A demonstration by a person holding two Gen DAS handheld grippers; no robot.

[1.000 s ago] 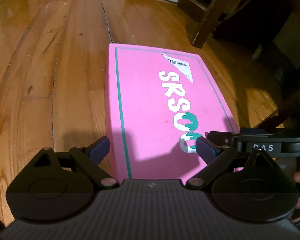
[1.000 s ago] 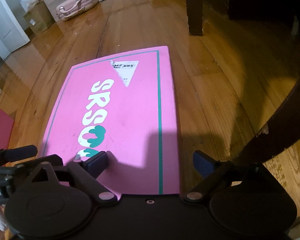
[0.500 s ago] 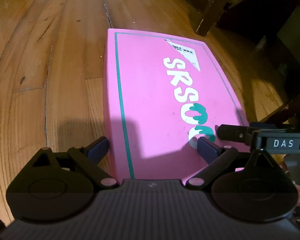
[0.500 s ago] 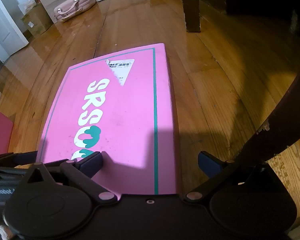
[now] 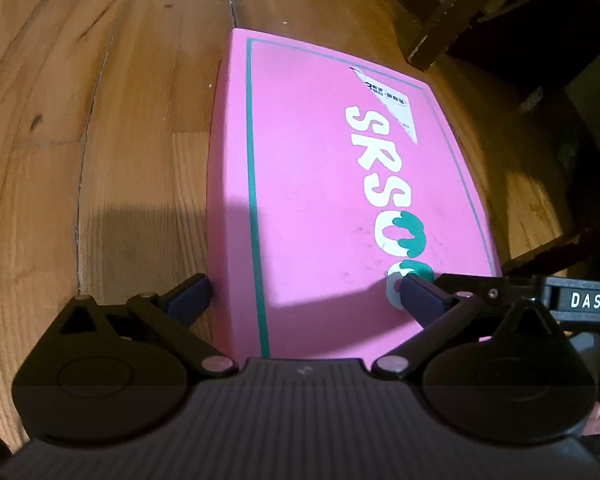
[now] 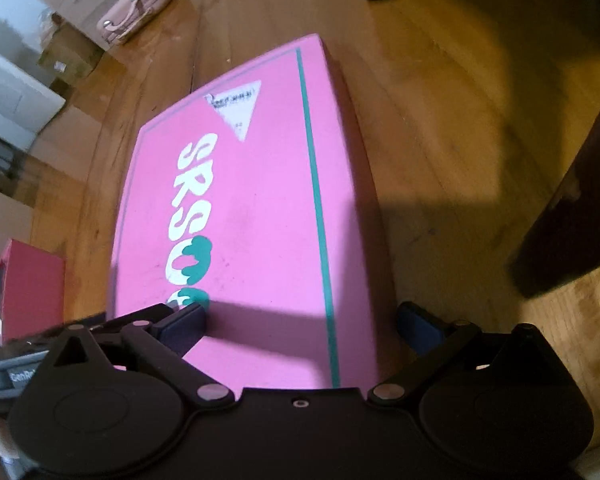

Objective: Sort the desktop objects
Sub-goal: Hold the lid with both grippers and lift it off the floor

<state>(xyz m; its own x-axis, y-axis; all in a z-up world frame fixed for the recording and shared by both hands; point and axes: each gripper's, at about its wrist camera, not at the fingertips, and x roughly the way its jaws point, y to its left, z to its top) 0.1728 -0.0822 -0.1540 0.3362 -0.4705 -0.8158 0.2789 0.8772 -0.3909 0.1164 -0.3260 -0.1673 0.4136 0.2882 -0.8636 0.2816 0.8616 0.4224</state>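
Observation:
A flat pink box with white "SRS" lettering and a teal border lies on the wooden floor; it also shows in the right wrist view. My left gripper is open and straddles the box's near left corner: one finger beside its left side, the other over its top. My right gripper is open and straddles the near right corner, one finger on top, the other beside the right side. The right gripper's body shows at the left view's right edge.
A dark wooden furniture leg stands beyond the box at right. A red box sits to the left of the pink box. A pink case and cardboard boxes lie at the far left. A dark post stands at right.
Both grippers have moved forward and down over the box's near end, so the box looms larger. The right view has tilted and blurred. The jaws stay open.

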